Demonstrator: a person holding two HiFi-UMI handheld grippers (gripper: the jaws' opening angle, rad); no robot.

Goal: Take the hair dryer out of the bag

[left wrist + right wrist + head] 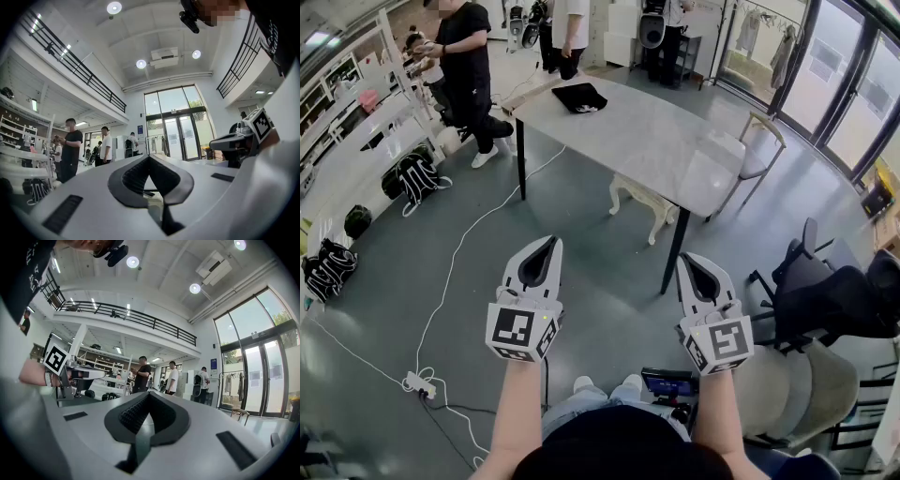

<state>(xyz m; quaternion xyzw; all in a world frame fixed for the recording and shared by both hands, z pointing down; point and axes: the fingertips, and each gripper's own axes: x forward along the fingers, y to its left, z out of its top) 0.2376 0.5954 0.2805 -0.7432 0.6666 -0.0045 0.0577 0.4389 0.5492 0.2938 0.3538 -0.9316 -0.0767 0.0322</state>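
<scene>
Both clenched empty, my left gripper (550, 242) and right gripper (686, 259) point toward the black bag (579, 97) lying well ahead on the desk (666, 155), likely nearer my left.

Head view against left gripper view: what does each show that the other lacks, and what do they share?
Only the head view: the power strip and white cable on the floor. Only the left gripper view: the ceiling lights, the ceiling air conditioner, the balcony railing. Both: the left gripper, shut and empty, the right gripper, and the standing person in black.
</scene>
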